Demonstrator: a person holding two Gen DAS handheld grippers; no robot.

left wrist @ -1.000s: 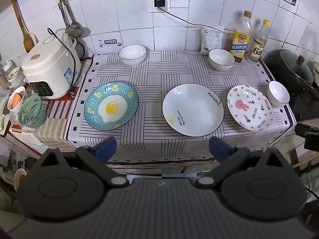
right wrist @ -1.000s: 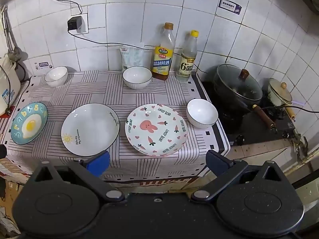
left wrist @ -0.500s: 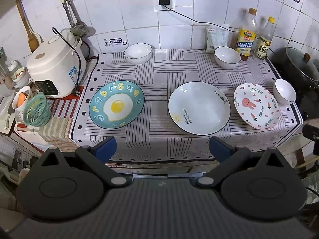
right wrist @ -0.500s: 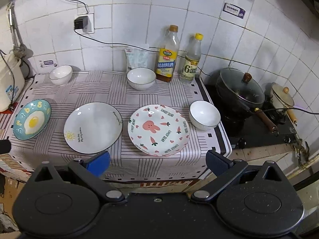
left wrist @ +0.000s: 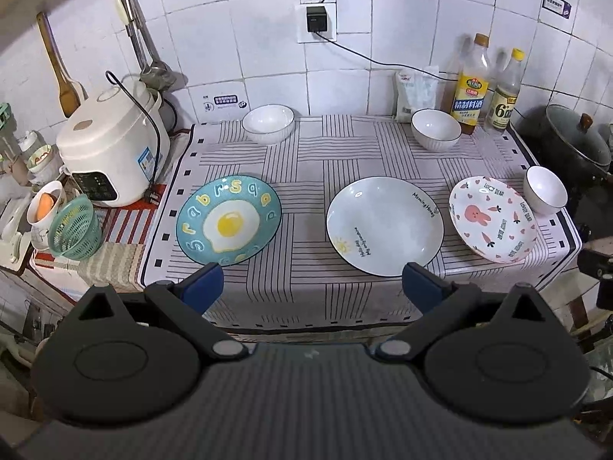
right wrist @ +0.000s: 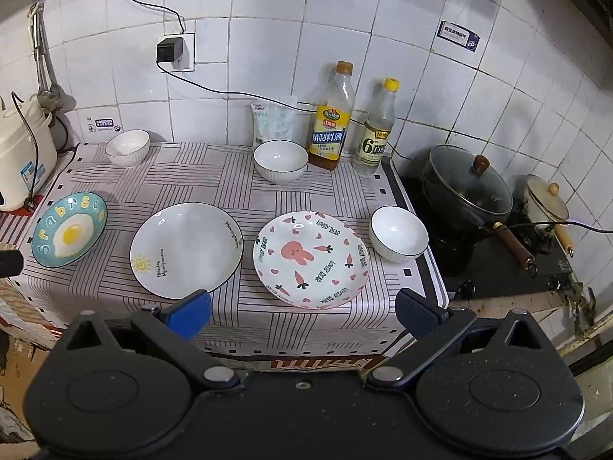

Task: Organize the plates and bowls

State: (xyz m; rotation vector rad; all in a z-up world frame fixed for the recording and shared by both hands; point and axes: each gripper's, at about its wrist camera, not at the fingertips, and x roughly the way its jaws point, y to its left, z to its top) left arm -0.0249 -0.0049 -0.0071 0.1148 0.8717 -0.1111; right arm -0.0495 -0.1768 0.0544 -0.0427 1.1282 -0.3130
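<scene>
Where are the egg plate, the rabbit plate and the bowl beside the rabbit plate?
egg plate (left wrist: 229,224): left wrist view, on the yolk.
rabbit plate (right wrist: 297,252): right wrist view, on the rabbit.
bowl (right wrist: 398,234): right wrist view, inside bottom.

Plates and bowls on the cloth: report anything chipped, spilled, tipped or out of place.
Nothing stands out. The egg plate, white plate and rabbit plate lie flat in a row, apart from each other. The three white bowls stand upright and empty. No chips or spills show.
</scene>
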